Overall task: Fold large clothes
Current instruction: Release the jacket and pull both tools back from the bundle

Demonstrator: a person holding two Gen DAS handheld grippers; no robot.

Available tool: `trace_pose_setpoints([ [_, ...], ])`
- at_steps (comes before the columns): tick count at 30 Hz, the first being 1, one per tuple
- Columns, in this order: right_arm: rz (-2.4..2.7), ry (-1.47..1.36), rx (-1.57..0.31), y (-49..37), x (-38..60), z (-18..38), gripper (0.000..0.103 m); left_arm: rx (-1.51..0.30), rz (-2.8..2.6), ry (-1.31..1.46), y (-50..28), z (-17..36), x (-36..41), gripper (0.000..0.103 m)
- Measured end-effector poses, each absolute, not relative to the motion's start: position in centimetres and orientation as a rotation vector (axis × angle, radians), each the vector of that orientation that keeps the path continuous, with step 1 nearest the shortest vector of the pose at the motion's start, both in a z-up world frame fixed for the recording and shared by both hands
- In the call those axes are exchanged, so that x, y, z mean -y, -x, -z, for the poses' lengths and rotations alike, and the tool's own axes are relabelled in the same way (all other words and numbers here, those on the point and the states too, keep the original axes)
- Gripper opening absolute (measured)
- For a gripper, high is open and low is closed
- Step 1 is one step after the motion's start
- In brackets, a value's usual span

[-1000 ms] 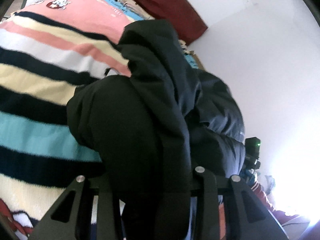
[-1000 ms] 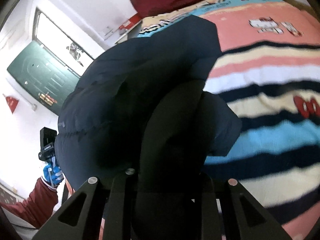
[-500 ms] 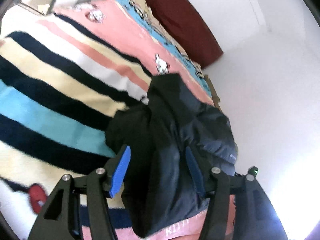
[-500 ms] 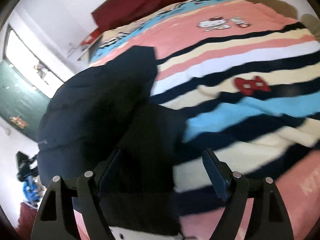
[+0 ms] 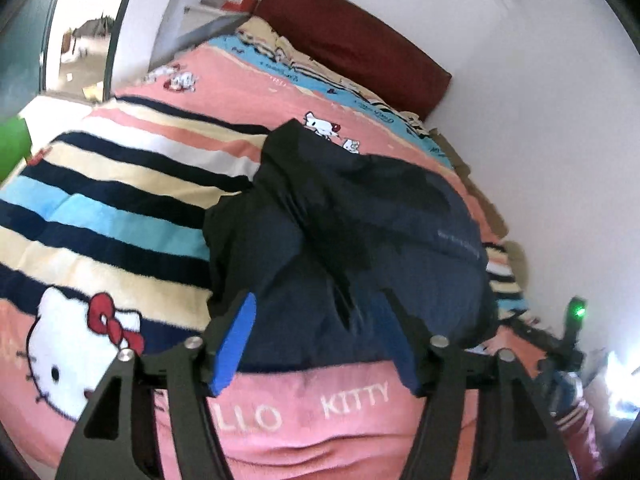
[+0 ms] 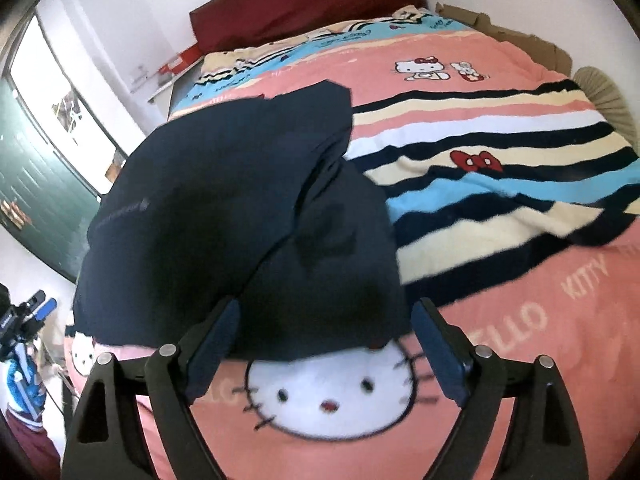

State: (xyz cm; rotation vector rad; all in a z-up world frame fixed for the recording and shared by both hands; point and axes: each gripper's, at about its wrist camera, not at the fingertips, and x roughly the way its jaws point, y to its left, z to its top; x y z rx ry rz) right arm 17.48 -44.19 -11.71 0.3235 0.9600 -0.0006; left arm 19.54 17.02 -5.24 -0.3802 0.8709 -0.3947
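One dark navy jacket [image 5: 360, 240] lies in a folded heap on the bed [image 5: 120, 220], on the pink and striped blanket [image 6: 500, 152], and just beyond both pairs of tongs. In the left wrist view the left gripper [image 5: 320, 320] stands over the near edge of the jacket, its jaws having just been opening; the blue pads [image 5: 236, 344] are spread apart and press on nothing, so the cloth is released. In the right wrist view the right gripper [image 6: 324, 324] likewise has just been opening and stands wide, released, with the jacket's near edge seen between its pads but untouched. The jacket is bunched and puffy, with one flap laid across the body and a corner pointing toward the far headboard [image 6: 304, 4]. A thin line of pale lettering shows on one panel. Count: one jacket, one blanket, one dark red headboard, two grippers. The other gripper appears at the edge of each view.
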Motion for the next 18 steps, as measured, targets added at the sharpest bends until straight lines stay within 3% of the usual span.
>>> trace_pose_setpoints([
  [8, 0.055, -0.179, -0.879, -12.2, 38.4, 10.9, 0.103, -0.828, 0.291, 0.226, -13.8, 5.6, -10.8, 0.065],
  [18, 0.066, -0.032, -0.789, -7.1, 33.8, 10.6, 0.103, -0.828, 0.236, 0.033, -9.8, 7.7, -3.4, 0.065],
])
